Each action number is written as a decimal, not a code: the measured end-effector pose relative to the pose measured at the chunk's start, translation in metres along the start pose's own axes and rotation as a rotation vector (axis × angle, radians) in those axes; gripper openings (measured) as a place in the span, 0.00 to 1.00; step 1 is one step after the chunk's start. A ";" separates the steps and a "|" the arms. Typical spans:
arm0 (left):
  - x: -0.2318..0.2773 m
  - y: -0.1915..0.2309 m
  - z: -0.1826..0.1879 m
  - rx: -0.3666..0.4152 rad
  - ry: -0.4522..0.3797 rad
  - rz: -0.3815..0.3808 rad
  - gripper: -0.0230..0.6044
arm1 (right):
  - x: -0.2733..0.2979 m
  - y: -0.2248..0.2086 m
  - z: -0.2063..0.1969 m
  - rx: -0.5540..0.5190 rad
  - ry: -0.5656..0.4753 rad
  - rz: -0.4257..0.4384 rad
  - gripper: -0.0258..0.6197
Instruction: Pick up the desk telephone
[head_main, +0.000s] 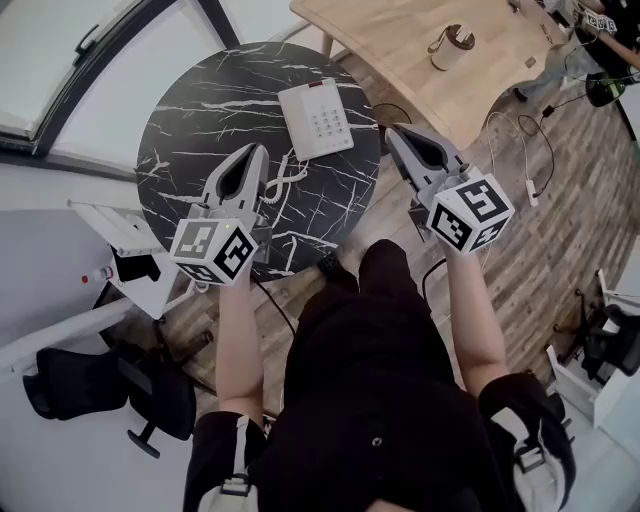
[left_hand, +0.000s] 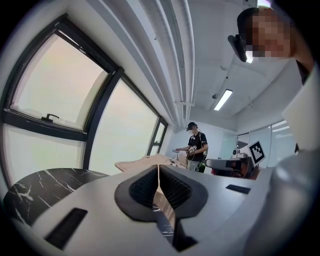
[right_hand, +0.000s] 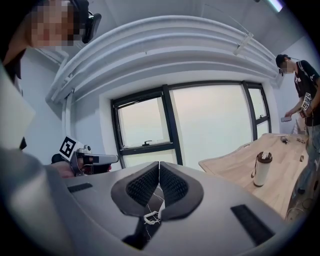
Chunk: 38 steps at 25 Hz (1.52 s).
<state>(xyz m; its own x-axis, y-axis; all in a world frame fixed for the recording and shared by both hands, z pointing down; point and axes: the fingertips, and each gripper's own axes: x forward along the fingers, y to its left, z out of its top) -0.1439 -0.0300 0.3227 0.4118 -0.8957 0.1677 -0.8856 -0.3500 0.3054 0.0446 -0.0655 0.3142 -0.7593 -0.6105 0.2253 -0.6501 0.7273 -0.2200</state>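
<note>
A round black marble worktop (head_main: 190, 130) with white veins stands by a large window, with a pale wooden table (head_main: 400, 50) beyond it that carries a tumbler (head_main: 450, 47). The white desk telephone (head_main: 316, 118) lies flat on the worktop, ahead of both tools: forward and to the right of the left tool (head_main: 258, 150), forward and to the left of the right tool (head_main: 392, 132). Neither tip touches it. Its coiled cord (head_main: 283, 178) trails back to just beside the left tool's tip.

The step in hand looks like the approach. To do it well, the jaws probably need to open before either tool reaches the telephone. A grip on the body's opposite side edges, one tool to each, would likely hold it level and keep the handset seated. The cord could snag the left tool, so a path clear of the coil seems wise.

Both tools are fully closed, ribbed pads pressed together, and hold nothing.
</note>
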 end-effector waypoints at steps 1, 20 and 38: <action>0.001 0.001 -0.004 -0.009 0.008 -0.004 0.07 | 0.001 0.000 -0.005 0.005 0.014 0.000 0.09; 0.050 0.044 -0.071 -0.124 0.159 0.032 0.07 | 0.063 -0.043 -0.068 0.089 0.175 0.010 0.09; 0.128 0.101 -0.159 -0.291 0.360 0.091 0.08 | 0.147 -0.112 -0.158 0.175 0.453 0.034 0.25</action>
<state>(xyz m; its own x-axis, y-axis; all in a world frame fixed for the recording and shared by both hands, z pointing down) -0.1468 -0.1362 0.5241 0.4288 -0.7492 0.5048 -0.8459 -0.1368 0.5155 0.0107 -0.1874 0.5224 -0.7164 -0.3611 0.5969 -0.6497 0.6572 -0.3822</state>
